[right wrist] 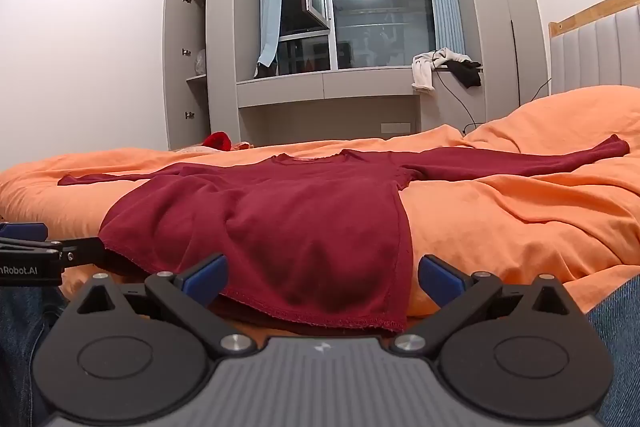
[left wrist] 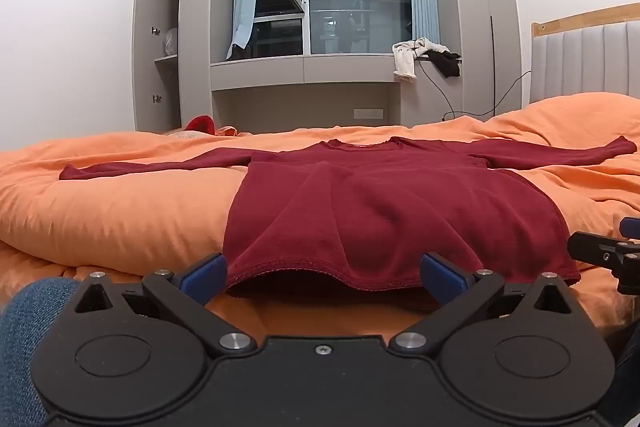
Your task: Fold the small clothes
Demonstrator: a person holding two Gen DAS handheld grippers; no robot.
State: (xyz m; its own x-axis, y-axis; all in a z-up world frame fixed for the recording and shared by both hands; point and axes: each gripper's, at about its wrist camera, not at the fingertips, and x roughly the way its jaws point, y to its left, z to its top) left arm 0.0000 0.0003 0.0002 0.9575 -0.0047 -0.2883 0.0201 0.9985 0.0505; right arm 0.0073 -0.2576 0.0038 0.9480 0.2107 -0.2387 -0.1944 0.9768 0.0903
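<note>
Dark red long-sleeved top [left wrist: 360, 203] lies flat on the orange duvet [left wrist: 120, 211], soft and limp; left gripper [left wrist: 322, 277] and right gripper [right wrist: 322, 277] both wide, empty at hem — pinch hem corners.

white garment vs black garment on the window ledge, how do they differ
The white garment hangs well down over the ledge's front edge; the black garment droops less far. The white one lies left, nearer the window; the black one lies right, beside the tall cabinet. Both are crumpled and unfolded.
</note>
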